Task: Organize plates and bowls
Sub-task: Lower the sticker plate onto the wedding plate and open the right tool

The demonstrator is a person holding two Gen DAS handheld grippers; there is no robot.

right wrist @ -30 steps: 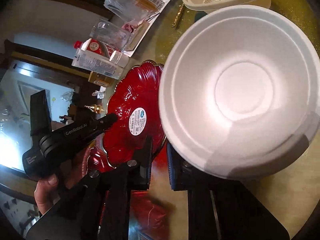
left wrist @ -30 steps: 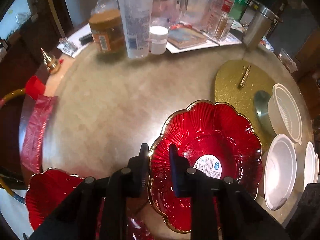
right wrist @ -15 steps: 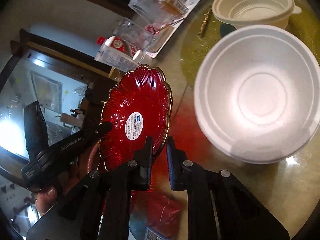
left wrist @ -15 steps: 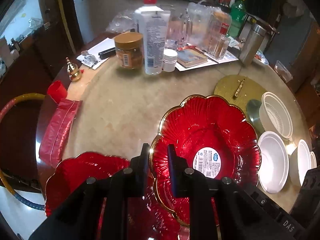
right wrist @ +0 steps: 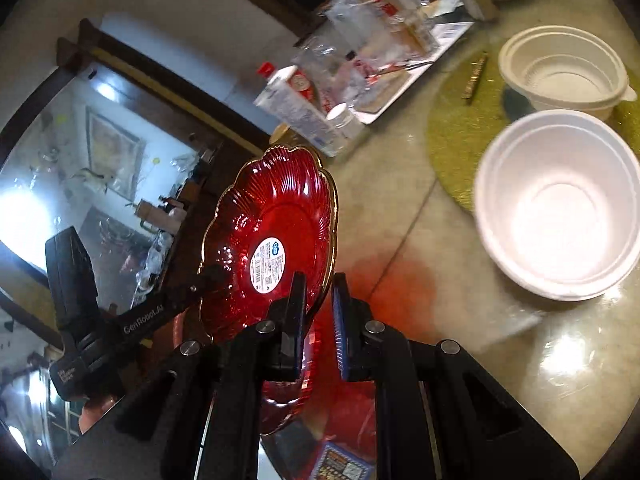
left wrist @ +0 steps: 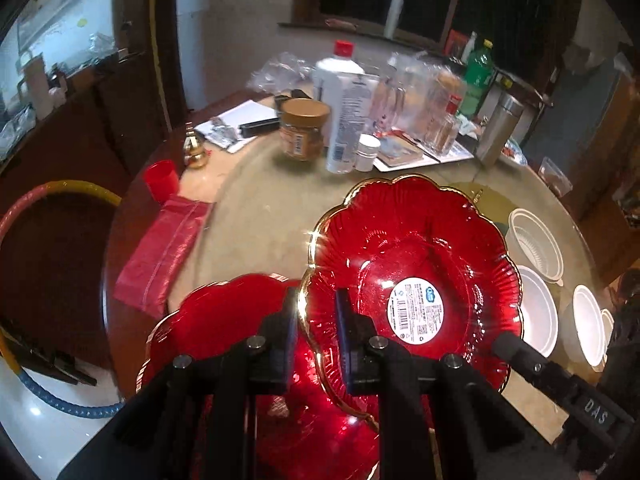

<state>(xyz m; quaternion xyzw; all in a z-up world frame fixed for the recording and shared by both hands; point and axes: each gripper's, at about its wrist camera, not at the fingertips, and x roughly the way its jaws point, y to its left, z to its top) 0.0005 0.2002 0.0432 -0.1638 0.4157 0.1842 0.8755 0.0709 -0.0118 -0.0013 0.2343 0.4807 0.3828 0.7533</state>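
The left gripper is clamped on the rim of the raised red plate. A second red plate lies directly below and left of its jaws. The right gripper, jaws narrow and empty, stands beside the raised plate, with the white bowl to its right.

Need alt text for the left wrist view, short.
The left gripper clamps the gold rim of a red scalloped plate, tilted above a second red plate. White bowls sit right; bottles and jars crowd the table's far side.
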